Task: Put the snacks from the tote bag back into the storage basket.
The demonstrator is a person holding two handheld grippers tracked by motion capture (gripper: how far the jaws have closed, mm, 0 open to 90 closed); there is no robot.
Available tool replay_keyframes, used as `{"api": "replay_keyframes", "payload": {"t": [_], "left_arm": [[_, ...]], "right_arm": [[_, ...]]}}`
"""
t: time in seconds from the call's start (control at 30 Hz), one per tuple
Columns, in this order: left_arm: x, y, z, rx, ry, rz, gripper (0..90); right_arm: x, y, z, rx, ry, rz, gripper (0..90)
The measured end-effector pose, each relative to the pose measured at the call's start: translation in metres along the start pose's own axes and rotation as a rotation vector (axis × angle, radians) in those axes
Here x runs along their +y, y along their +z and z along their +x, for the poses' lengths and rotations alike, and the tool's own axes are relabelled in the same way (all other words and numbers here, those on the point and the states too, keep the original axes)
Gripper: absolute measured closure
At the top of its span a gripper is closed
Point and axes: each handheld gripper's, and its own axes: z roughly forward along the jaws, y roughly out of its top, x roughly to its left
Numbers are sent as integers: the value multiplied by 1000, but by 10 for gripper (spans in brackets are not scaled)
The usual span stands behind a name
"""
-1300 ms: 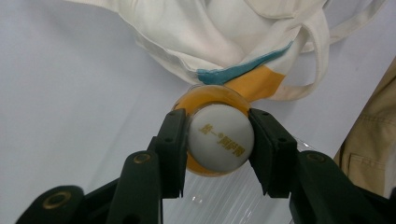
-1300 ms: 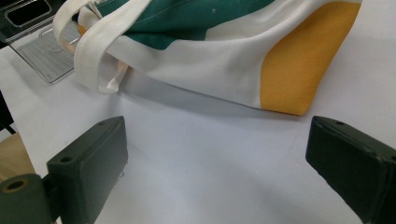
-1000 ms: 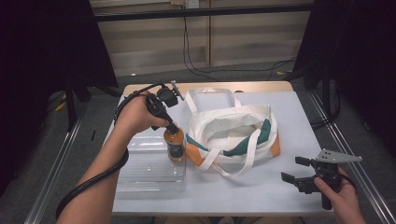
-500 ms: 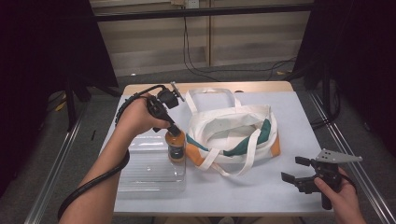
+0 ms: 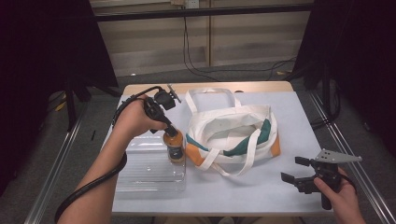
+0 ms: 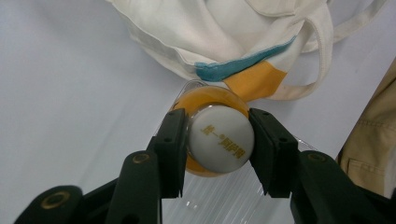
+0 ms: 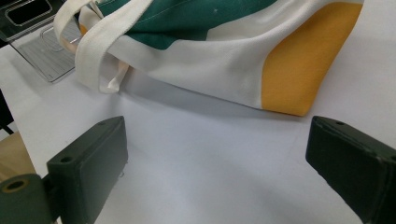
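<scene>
Fingers spread wide on the right gripper, nearest the person at the front right corner of the worktop, gripping nothing, both black fingers hovering just above the pale surface. They point toward the orange corner of the tote bag, which lies ahead of them, near but apart.

Over on the left, a forearm reaches forward over a clear plastic tray that sits on the front left of the worktop. And the left gripper is angled down from above, its fingers clamped on either side of the white cap of an orange drink bottle. Gold lettering shows on the cap, too small to read surely. The bottle stands upright at the tray's right edge, just beside the bag; whether its base rests on the tray I cannot tell.

Mid-worktop, the cream tote bag lies slumped with its mouth open, green and orange panels showing, its handles looping toward the far edge.
</scene>
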Motion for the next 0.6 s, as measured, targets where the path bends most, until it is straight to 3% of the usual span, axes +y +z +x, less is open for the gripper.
{"api": "replay_keyframes", "payload": {"t": [0.1,0.17,0.3,0.47,0.6], "left_arm": [[-1,0,-1,5,-20,-14,586],[-2,1,0,9,-6,-22,585],[-3,0,1,2,-11,-17,585],[-5,1,1,7,-33,-47,579],[-6,1,0,16,-39,-61,510]], "right_arm": [[0,0,0,0,-1,2,55],[0,0,0,0,-1,1,55],[0,0,0,0,1,1,55],[0,-1,0,2,2,1,55],[0,-1,0,0,1,1,55]]}}
